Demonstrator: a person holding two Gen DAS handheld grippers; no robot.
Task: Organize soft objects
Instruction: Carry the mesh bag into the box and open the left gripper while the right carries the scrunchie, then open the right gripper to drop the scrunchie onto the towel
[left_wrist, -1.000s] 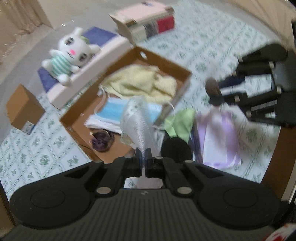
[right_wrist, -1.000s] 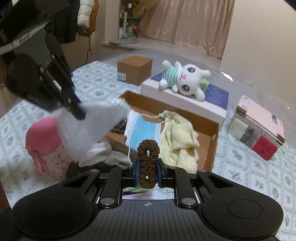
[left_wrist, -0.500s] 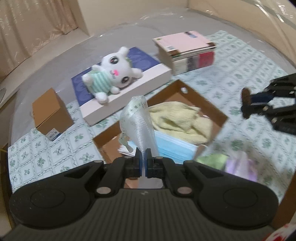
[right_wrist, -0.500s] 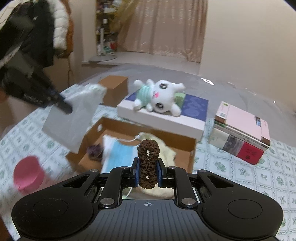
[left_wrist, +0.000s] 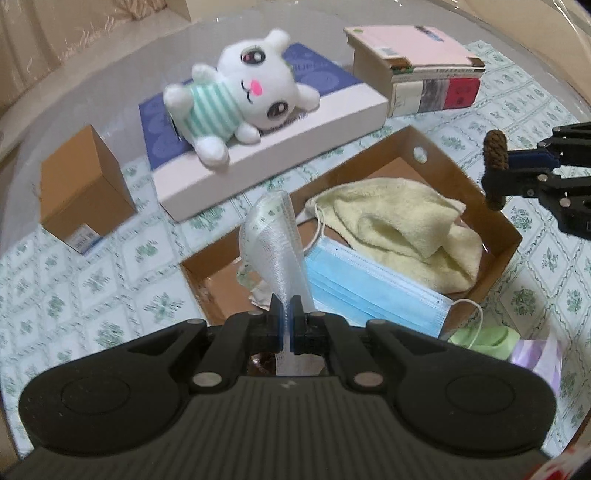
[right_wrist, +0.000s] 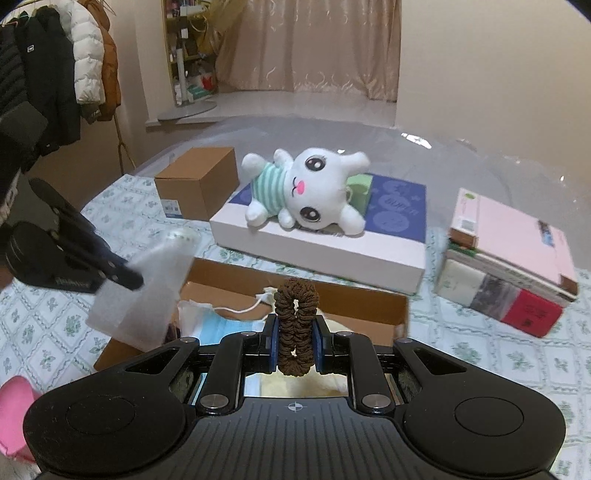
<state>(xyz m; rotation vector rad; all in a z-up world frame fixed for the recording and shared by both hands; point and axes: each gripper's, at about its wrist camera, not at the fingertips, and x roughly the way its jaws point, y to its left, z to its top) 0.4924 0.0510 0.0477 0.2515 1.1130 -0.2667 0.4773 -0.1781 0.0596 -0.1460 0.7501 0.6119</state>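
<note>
Brown crinkled hair scrunchie (right_wrist: 295, 325) stays clamped in my right hand-held gripper (right_wrist: 294, 341); sheer white mesh pouch (left_wrist: 273, 254) in my left hand-held gripper (left_wrist: 285, 325). Both have risen above the open cardboard box (left_wrist: 513, 236), ready for dropping in.

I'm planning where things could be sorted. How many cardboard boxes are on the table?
2. The small closed cardboard box stands left of the white flat box. The open cardboard tray in the middle holds the yellow towel and blue face mask. Others may lie outside the views.
</note>
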